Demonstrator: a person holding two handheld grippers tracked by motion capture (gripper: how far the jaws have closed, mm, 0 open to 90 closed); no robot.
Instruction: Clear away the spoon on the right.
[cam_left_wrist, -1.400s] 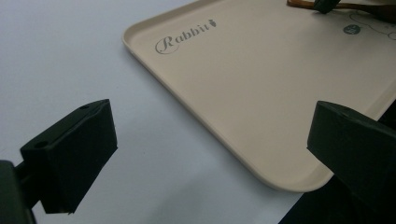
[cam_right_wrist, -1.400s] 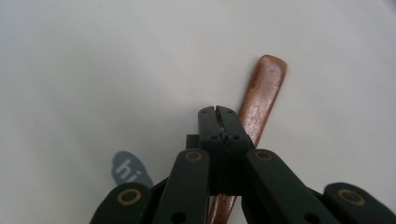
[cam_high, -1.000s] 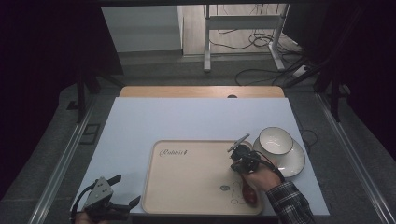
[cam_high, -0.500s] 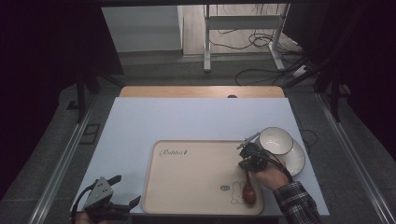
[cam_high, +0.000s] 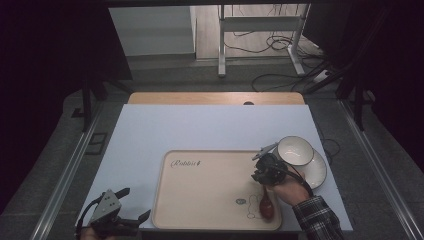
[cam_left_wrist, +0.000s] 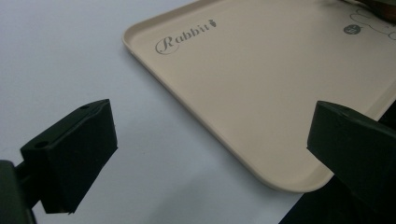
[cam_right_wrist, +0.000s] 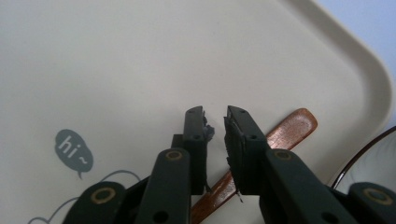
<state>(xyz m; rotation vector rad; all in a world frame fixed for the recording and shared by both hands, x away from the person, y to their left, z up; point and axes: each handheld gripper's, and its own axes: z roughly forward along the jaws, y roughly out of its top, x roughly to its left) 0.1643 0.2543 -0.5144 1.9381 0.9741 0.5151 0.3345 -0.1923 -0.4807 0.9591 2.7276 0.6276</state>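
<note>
A beige tray printed "Rabbit" lies on the white table. A brown wooden spoon rests in its near right corner. My right gripper hovers over the tray's right edge, just above the spoon's handle. In the right gripper view the jaws of that gripper stand a narrow gap apart with nothing between them, and the spoon lies flat on the tray beneath them. My left gripper sits at the table's near left corner, wide open and empty, looking across the tray.
A white bowl sits on a dark-rimmed plate just right of the tray, close to my right gripper. The plate's rim shows at the right edge of the right gripper view. The table's near edge runs beside my left gripper.
My right gripper has shifted slightly to the right, toward the bowl. The spoon stays lying on the tray. My left gripper has not moved.
</note>
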